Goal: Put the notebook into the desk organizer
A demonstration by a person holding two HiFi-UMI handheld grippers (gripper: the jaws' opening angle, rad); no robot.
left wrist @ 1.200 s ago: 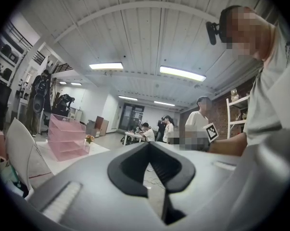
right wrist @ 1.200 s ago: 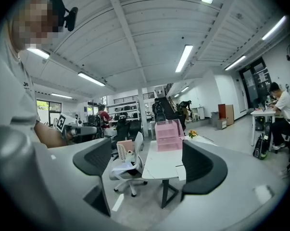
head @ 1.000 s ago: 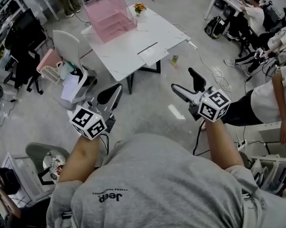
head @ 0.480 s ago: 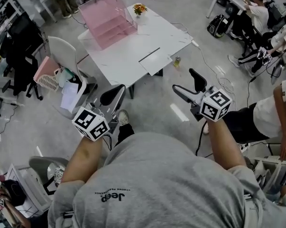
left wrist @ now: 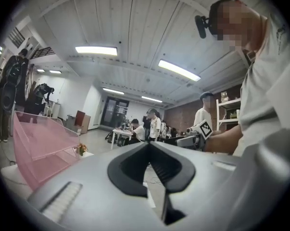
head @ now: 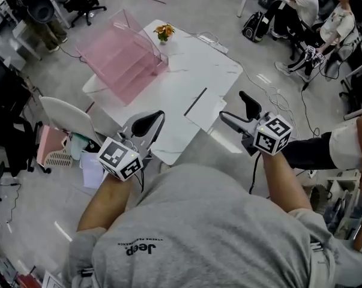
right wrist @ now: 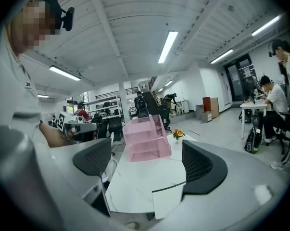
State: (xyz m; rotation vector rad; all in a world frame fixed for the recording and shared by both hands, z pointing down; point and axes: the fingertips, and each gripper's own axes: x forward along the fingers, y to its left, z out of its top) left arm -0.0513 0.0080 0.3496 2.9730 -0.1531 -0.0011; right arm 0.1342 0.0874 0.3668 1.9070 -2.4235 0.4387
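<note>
Notebook (head: 206, 110) seemingly overhung the worktop (head: 187, 65) edge, so a clumsy nudge could drop it. Left gripper (head: 158, 117) sat closed and empty; right gripper (head: 232, 105) gaped open, holding nothing.

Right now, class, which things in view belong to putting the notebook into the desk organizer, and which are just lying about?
Part of the job:
notebook, at the table edge
pink desk organizer
left gripper, shut, empty
right gripper, open, empty

Just lying about:
flower vase
white chair
backpack on the floor
</note>
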